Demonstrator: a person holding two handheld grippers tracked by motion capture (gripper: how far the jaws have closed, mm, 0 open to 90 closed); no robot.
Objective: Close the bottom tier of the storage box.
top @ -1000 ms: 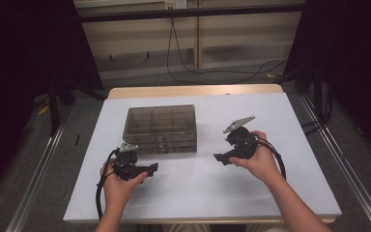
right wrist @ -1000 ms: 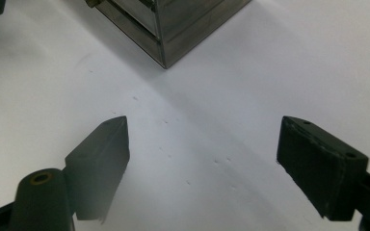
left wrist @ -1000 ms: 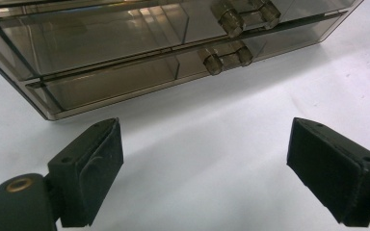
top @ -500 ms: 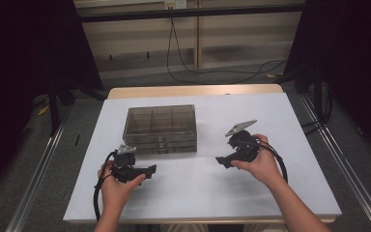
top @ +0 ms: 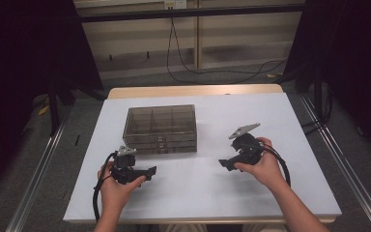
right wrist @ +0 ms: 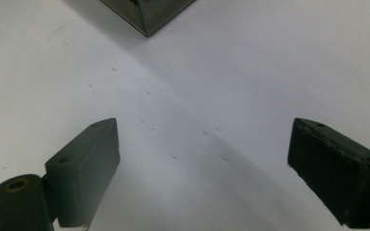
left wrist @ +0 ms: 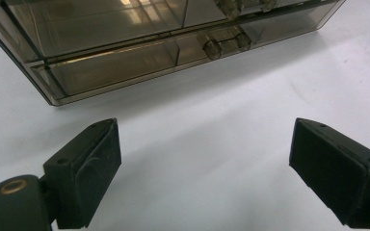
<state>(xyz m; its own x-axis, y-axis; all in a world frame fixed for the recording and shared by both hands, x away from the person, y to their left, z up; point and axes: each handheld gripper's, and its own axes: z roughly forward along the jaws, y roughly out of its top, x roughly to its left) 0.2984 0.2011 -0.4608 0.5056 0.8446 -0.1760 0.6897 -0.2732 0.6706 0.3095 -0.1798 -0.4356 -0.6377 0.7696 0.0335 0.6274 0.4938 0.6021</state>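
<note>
On a white-covered table [top: 280, 125], a person holds a two-jaw gripper in each hand near a smoky clear plastic organizer box [top: 160, 128], which sits toward the far middle of the surface with its latched front facing the person. The left gripper [top: 147, 172] hovers just in front of the box's near left corner, its jaws spread wide with nothing between them; the left gripper view looks past those jaws at the front wall and the small latches [left wrist: 220, 42] where lid meets base. The right gripper [top: 224, 164], likewise wide open and empty, hangs over bare tabletop off the box's near right corner [right wrist: 144, 26], well apart from it.

Both tools appear to be closing in on the box, most likely to work its front. Done well, the left gripper would square up to the front wall and come in low and level, so a jaw meets a latch rather than sliding off the glossy wall. The right one would do best steadying the box's right side first, since a light box on a smooth cover may skid when pushed.
</note>
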